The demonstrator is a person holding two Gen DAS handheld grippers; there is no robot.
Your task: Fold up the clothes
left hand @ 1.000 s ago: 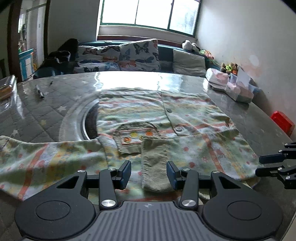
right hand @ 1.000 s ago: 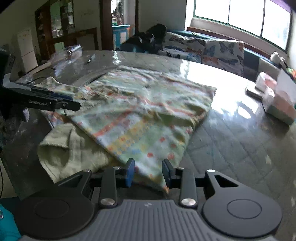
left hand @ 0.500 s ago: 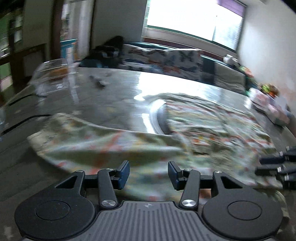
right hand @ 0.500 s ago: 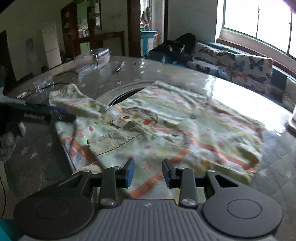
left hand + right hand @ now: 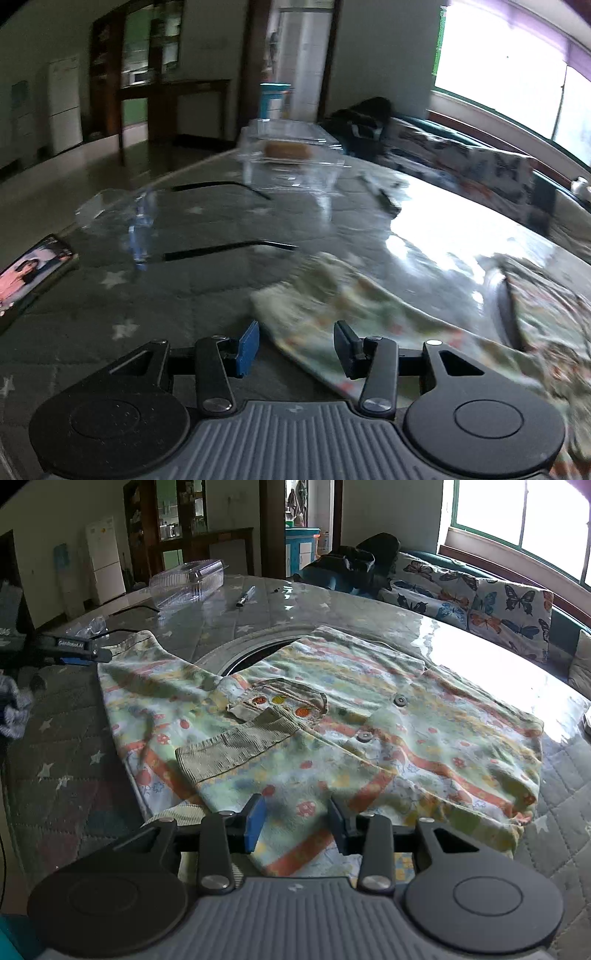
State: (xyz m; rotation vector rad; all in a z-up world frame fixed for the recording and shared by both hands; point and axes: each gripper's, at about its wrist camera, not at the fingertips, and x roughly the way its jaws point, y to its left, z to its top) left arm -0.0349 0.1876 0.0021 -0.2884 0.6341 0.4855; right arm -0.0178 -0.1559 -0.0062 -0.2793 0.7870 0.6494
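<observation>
The patterned shirt (image 5: 332,731) is spread flat across the middle of the tabletop (image 5: 561,849), one sleeve (image 5: 332,306) stretched out toward the left edge. The left gripper (image 5: 295,345) is held wide open right at that sleeve's cuff, nothing pinched. The right gripper (image 5: 293,825) is kept spread too, over the shirt's near hem, and a clear plastic box (image 5: 188,579) is seen by the far edge

A patterned children's shirt (image 5: 332,716) with corduroy cuff and pocket lies spread on the star-quilted table (image 5: 74,760), one sleeve folded across its front. The right gripper (image 5: 293,821) hovers over the near hem, jaws apart. The left gripper (image 5: 79,651) sits at the far sleeve end. Beyond lie a pen (image 5: 245,596) and a clear plastic container (image 5: 188,579).
</observation>
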